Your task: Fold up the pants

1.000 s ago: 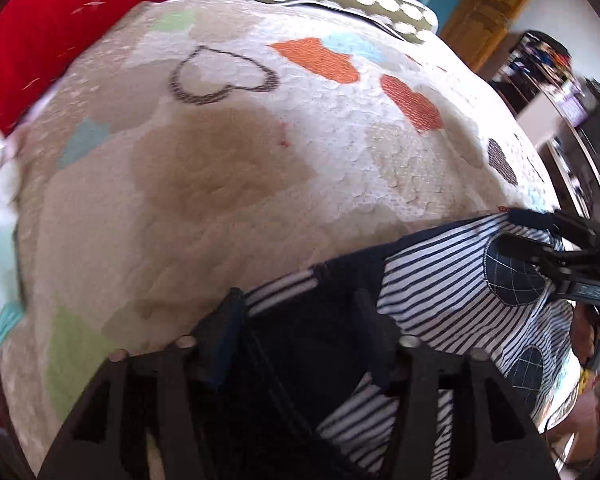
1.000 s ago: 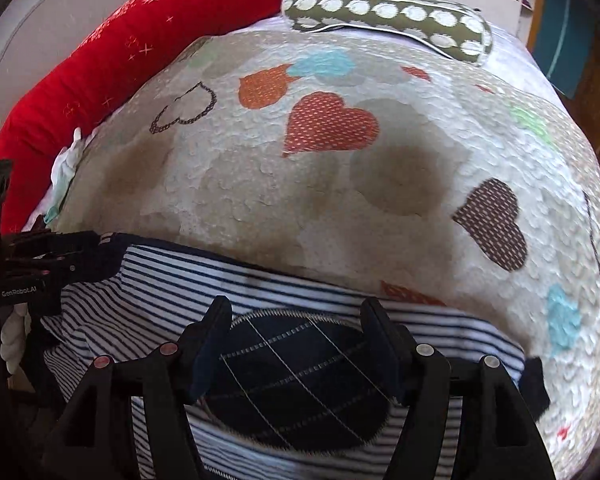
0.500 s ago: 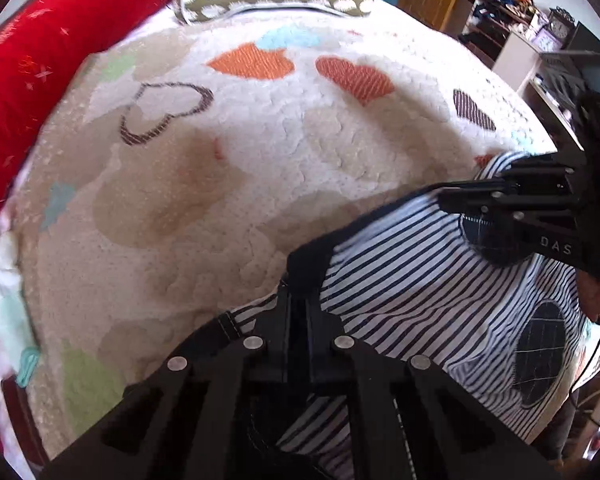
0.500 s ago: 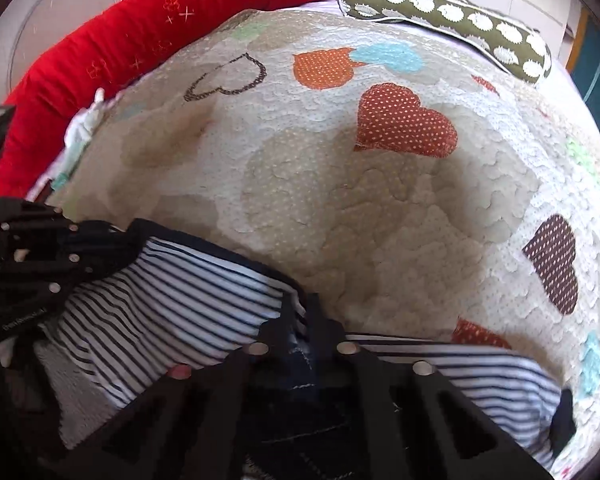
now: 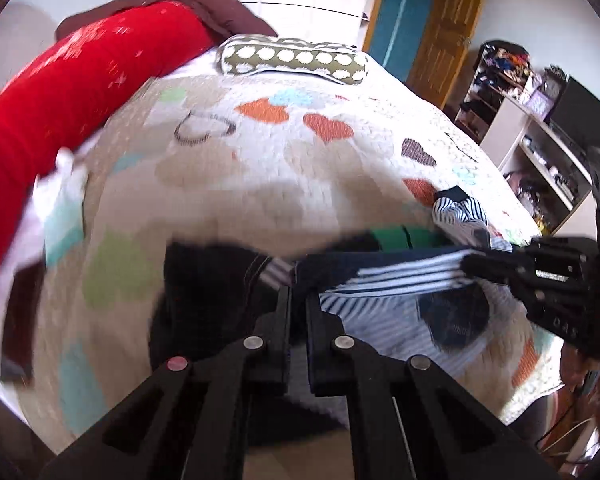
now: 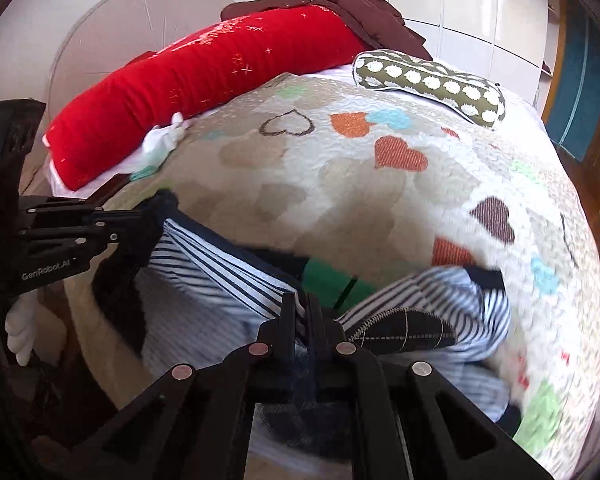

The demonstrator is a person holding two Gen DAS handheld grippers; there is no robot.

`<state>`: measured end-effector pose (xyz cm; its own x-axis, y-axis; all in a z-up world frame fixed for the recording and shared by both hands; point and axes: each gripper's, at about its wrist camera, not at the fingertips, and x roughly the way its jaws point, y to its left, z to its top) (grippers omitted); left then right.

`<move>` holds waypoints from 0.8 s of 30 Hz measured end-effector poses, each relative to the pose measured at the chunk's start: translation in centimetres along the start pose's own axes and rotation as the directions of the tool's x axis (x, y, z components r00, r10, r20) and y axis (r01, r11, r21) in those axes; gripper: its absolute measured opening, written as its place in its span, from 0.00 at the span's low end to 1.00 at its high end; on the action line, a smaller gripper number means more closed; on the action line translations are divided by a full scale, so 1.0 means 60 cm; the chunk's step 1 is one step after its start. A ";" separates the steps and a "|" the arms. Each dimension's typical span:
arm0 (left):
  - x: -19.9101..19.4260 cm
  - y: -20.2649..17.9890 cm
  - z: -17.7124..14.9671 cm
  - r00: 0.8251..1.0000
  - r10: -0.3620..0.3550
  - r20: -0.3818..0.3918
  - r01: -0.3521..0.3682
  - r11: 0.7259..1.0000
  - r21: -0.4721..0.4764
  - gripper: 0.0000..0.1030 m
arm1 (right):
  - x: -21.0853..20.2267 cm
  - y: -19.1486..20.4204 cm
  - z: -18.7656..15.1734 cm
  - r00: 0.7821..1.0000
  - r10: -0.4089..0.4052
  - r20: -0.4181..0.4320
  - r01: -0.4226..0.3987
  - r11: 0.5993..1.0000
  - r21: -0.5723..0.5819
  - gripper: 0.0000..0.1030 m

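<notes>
Above the quilt (image 6: pixel 340 200), both claws (image 5: pixel 298 296) (image 6: pixel 304 308) pinch the pants (image 6: pixel 220 280).

A bed is covered by a cream heart-patterned quilt (image 6: pixel 380 200). A red bolster (image 6: pixel 204 92) and a spotted olive pillow (image 6: pixel 428 80) are laid at its head, near a wooden door (image 5: pixel 448 20) and open shelves (image 5: pixel 540 128).

Mid-bed quilt (image 6: pixel 340 200) bare beyond the pants (image 6: pixel 220 280), room to pass fwd. Obstacles: red bolster (image 6: pixel 204 92) along far-left edge w/ brown cloth (image 6: pixel 360 12) on top; spotted olive pillow (image 6: pixel 432 80) at far end; white/teal cloth (image 6: pixel 160 148) just beside the bolster. Green item (image 6: pixel 328 276) on quilt right behind pants' lifted edge. Right of bed: shelf unit (image 5: pixel 532 128), cluttered. Wooden door (image 5: pixel 444 24) beyond far-right corner.
</notes>
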<state>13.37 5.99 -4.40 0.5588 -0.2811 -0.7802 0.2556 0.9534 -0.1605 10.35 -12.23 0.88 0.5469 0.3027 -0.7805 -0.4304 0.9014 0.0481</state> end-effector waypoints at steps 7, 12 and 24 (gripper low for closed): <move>0.041 0.011 -0.125 0.988 0.041 -0.150 -0.060 0.990 -0.124 0.06 | 0.008 0.016 -0.127 0.997 0.019 -0.074 -0.011 0.993 0.114 0.10; -0.044 0.038 -0.148 0.998 -0.030 -0.059 0.017 0.979 -0.201 0.09 | -0.034 -0.020 -0.164 0.998 0.026 -0.061 -0.011 0.972 0.236 0.15; -0.074 0.026 -0.101 0.998 -0.047 0.035 0.055 0.964 -0.259 0.30 | 0.072 -0.093 0.023 0.926 -0.342 -0.160 0.370 0.907 0.202 0.65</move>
<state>6.53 9.37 -4.85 0.5733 -0.3297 -0.7501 0.0727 0.9323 -0.3543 16.08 -15.51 -1.89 0.5384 -0.0775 -0.8391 -0.0430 0.9919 -0.1192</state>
